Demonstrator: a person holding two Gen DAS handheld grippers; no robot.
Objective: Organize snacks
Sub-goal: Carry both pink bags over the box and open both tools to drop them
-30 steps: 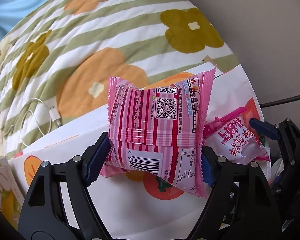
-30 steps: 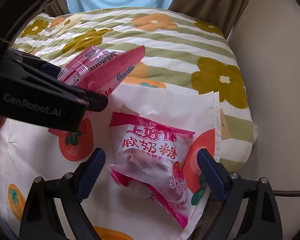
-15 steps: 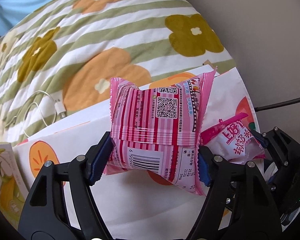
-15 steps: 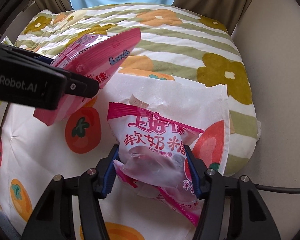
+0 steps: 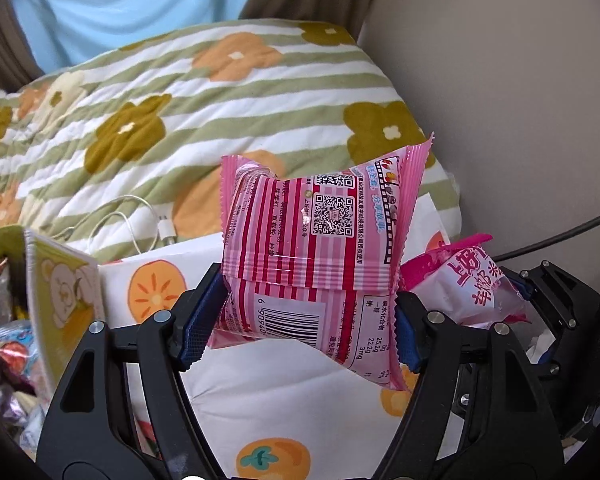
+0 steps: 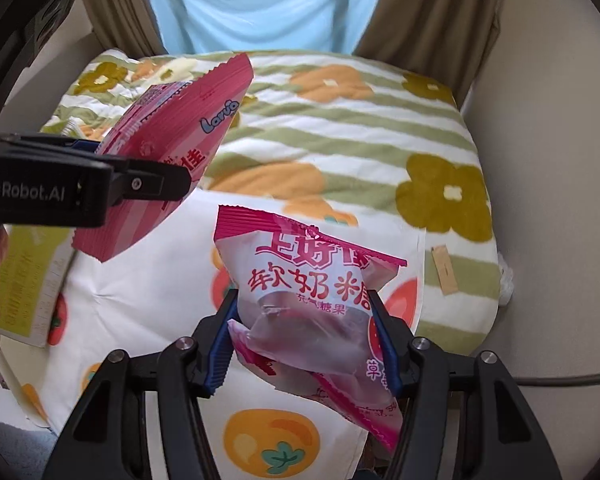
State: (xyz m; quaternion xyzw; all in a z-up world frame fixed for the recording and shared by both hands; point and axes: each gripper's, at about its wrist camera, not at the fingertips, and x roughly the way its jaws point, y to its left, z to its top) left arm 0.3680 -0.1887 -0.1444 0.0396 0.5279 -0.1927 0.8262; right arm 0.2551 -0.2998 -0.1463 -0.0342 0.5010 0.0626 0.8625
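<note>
The left gripper (image 5: 306, 320) is clamped on a striped pink bag (image 5: 316, 248). Its blue pads squeeze the bag low down, near the barcode, and the top of the bag puffs out above them. In the right view this bag (image 6: 172, 152) sits at about 10 o'clock, up in the air over the cloth (image 6: 148, 280).

The right gripper (image 6: 306, 340) is clamped on a candy bag (image 6: 312, 300) with big red letters. The pads press in on both sides of it and the bag bends in the middle. In the left view the candy bag (image 5: 468, 280) pokes out at about 3 o'clock, just beside the striped one.

Both bags are off the white cloth with orange fruit on it. The cloth lies on a flowery blanket (image 5: 180, 120). A white charger cord (image 5: 140, 220) rests on the blanket at about 9 o'clock in the left view.

I think the picking-up part is done and the carrying part is on. At about 8 o'clock in the left view there is a box (image 5: 60, 292) with a bear on it, and shiny packets show behind it. The edge of the picture is blurry, so I am not sure, but that may be where snacks go.

Next, each bag likely needs to go over its place and come down gently before the pads let go. The bags are puffy and slippery, so a soft, steady hold would help.
</note>
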